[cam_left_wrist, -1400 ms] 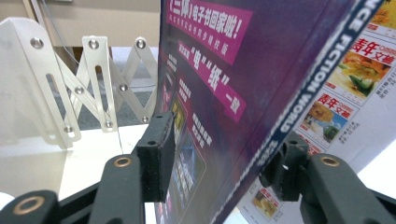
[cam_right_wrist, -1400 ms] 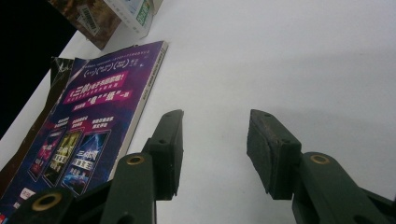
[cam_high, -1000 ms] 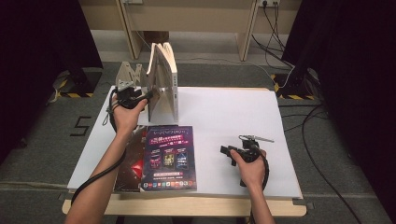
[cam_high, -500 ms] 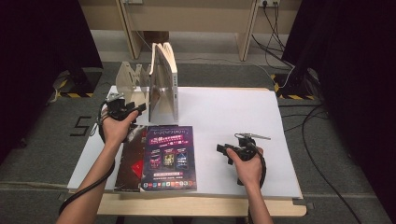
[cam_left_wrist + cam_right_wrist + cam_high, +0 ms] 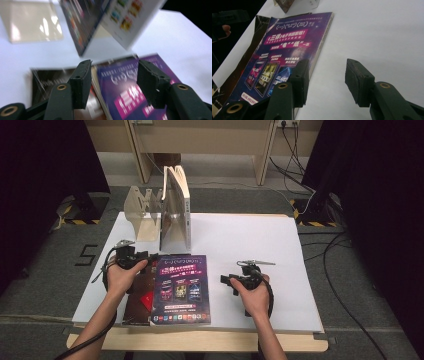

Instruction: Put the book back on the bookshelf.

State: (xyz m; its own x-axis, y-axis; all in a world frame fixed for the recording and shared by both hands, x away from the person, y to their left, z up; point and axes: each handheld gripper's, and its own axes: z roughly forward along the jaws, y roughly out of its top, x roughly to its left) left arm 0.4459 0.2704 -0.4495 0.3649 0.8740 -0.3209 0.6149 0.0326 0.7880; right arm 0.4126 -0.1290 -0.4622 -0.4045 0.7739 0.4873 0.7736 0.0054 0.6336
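Left gripper [image 5: 142,257] low over the purple book's [image 5: 181,287] far corner — right gripper [image 5: 227,281] beside it, both spread, empty.

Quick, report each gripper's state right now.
Left gripper: open, nothing held, jaws above the far edge of the purple book.
Right gripper: open, nothing held, over the white table beside that book.

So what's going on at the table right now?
A person holds a gripper in each hand over a white table. The left gripper, jaws open, sits at the far edge of the purple-covered book lying flat. The right gripper, also open, hovers beside the book's right side. Another book stands upright against a clear book stand.
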